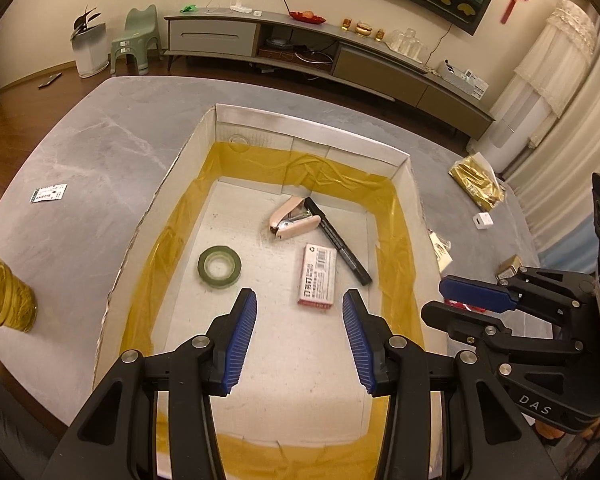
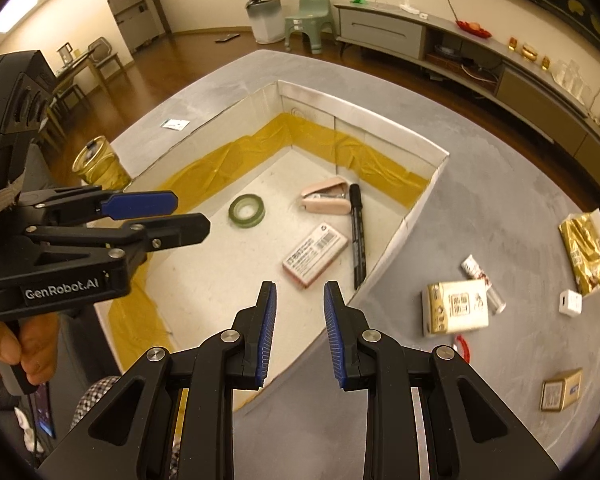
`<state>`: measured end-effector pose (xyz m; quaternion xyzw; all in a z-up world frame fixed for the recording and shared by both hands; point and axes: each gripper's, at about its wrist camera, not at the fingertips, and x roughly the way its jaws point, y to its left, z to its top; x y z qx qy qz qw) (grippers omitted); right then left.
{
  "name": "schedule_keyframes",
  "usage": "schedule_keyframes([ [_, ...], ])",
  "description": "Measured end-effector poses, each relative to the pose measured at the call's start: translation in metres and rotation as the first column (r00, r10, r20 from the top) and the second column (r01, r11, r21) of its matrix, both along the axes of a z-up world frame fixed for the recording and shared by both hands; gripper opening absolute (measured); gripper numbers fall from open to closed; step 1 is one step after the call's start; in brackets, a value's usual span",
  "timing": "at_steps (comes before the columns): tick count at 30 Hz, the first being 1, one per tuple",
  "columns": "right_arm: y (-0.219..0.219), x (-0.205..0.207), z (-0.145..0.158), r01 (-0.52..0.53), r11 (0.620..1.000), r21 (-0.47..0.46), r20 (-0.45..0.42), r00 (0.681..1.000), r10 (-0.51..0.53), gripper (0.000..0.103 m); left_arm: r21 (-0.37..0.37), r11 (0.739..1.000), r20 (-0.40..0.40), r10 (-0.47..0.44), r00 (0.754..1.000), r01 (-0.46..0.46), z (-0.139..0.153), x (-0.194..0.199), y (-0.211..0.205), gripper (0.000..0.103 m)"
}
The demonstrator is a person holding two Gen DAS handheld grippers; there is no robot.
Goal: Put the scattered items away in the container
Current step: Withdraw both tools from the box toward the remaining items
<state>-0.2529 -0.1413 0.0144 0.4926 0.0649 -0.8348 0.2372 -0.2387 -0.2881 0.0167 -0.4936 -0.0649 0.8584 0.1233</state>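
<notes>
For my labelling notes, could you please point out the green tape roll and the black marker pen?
green tape roll (image 1: 219, 267): left wrist view, on its ring face.
black marker pen (image 2: 357, 236): right wrist view, mid-barrel.

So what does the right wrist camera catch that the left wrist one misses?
Only the right wrist view shows the red item and the hand gripping the left tool. Only the left wrist view shows the left tool open over the box. Both show the cardboard box holding the tape roll, stapler, marker and staple box, plus the gold packet outside.
</notes>
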Motion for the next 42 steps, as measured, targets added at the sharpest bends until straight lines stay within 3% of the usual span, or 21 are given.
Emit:
schedule_keyframes([
  [18,-0.010,0.065,0.004,-0.027,1.000,-0.008,0.012,1.000,0.027,0.027,0.028,0.998,-0.037,-0.049,0.998,0.050,0.024,0.062,0.001,0.045],
  [32,-0.005,0.107,0.002,-0.036,0.998,-0.046,0.023,0.999,0.037,0.027,0.048,0.996,-0.039,-0.077,0.996,0.079,0.025,0.105,-0.001,0.045],
  [42,-0.002,0.137,0.002,-0.052,0.997,-0.054,0.009,0.999,0.052,0.027,0.025,0.991,-0.051,-0.133,0.990,0.135,0.022,0.140,0.014,0.045],
])
